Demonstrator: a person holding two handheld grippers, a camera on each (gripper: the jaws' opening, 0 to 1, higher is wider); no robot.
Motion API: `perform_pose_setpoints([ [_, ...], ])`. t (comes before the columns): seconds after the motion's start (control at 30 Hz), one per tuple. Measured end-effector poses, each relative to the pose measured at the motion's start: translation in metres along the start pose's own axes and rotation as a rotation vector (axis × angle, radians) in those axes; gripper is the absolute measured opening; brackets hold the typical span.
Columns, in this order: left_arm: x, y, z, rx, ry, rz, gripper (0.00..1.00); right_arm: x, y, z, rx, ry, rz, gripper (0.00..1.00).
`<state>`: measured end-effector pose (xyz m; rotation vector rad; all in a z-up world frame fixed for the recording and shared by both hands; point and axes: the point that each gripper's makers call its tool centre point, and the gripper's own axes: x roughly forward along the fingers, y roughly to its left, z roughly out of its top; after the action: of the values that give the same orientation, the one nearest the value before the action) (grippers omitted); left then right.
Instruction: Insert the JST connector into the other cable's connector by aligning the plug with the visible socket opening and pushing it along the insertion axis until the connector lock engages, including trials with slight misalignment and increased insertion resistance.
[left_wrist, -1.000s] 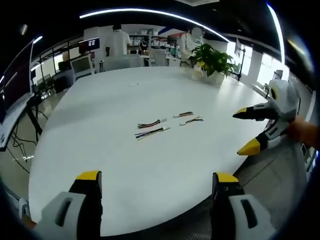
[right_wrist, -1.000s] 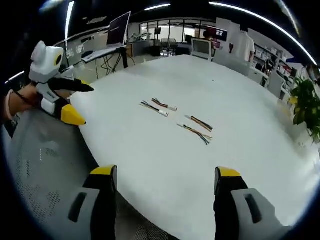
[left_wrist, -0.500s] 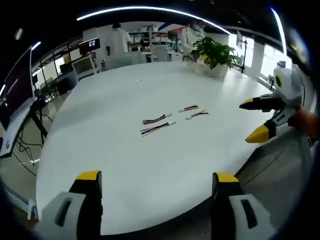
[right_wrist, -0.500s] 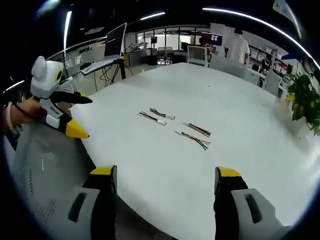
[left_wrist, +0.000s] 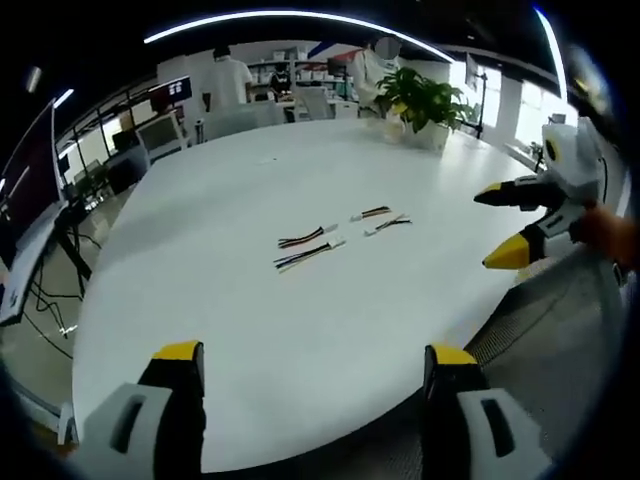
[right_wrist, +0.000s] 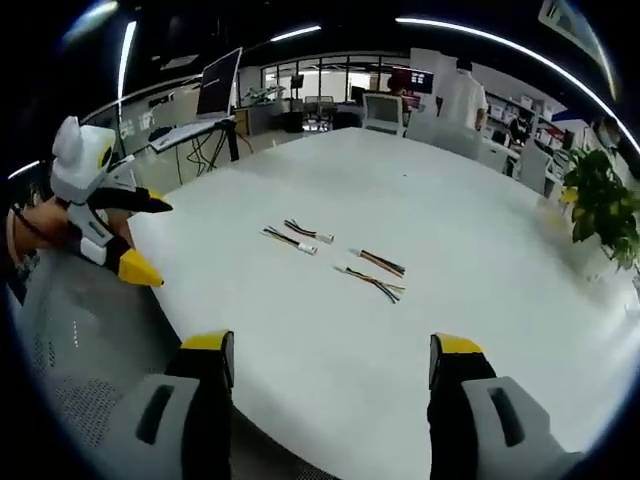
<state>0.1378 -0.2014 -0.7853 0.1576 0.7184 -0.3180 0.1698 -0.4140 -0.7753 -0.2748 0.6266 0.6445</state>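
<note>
Both claws hang apart from the wires, jaws spread wide and holding nothing. In the left gripper view the left claw (left_wrist: 312, 375) sits at the near edge of the round white surface (left_wrist: 220, 200), while the right claw (left_wrist: 505, 225) reaches in from the right, held by a hand (left_wrist: 605, 235) just off the surface's edge. In the right gripper view the right claw (right_wrist: 332, 365) hovers over the near rim, and the left claw (right_wrist: 140, 235) comes in from the left beside a grey mesh chair (right_wrist: 80, 350). Four short wires lie near the middle of the surface in two loose pairs: one pair (left_wrist: 307, 247) (right_wrist: 292, 236) and the other pair (left_wrist: 380, 219) (right_wrist: 372, 272), close together but not joined. A potted plant (left_wrist: 425, 105) (right_wrist: 600, 205) stands at the far edge, with desks and people behind.
</note>
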Motion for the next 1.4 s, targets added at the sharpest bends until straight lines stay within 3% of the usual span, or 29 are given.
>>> perform_pose_setpoints([
  [0.07,0.001,-0.001,0.000,-0.006,-0.002,-0.007,0.89,0.000,-0.001,-0.002,-0.006,0.009,-0.004,0.78],
  [0.17,0.001,0.001,0.000,-0.033,-0.002,-0.012,0.89,0.001,-0.005,-0.013,0.066,0.054,-0.005,0.79],
  [0.3,0.000,0.003,0.001,-0.046,-0.010,-0.005,0.89,0.001,-0.009,-0.013,0.088,0.048,-0.009,0.80],
  [0.47,0.002,-0.005,0.009,-0.060,-0.038,-0.044,0.89,0.004,-0.010,-0.012,0.048,0.058,-0.011,0.79],
  [0.57,0.002,-0.005,0.009,-0.049,-0.034,-0.049,0.89,0.003,-0.012,-0.015,0.089,0.074,-0.014,0.79],
  [0.9,0.003,-0.008,0.017,-0.088,-0.060,-0.080,0.89,0.005,-0.013,-0.018,0.067,0.085,-0.012,0.79],
  [1.13,0.004,-0.019,0.022,-0.042,-0.064,-0.118,0.89,0.006,-0.008,-0.014,0.048,0.075,0.005,0.79],
  [1.23,0.003,-0.021,0.030,-0.037,-0.093,-0.140,0.89,0.008,0.004,0.006,-0.051,-0.022,0.056,0.74],
  [1.3,0.004,-0.020,0.034,-0.056,-0.109,-0.144,0.89,0.009,0.014,0.007,-0.129,-0.022,0.084,0.73],
  [1.4,0.005,-0.018,0.036,-0.088,-0.118,-0.150,0.88,0.008,0.020,0.009,-0.162,-0.028,0.097,0.74],
])
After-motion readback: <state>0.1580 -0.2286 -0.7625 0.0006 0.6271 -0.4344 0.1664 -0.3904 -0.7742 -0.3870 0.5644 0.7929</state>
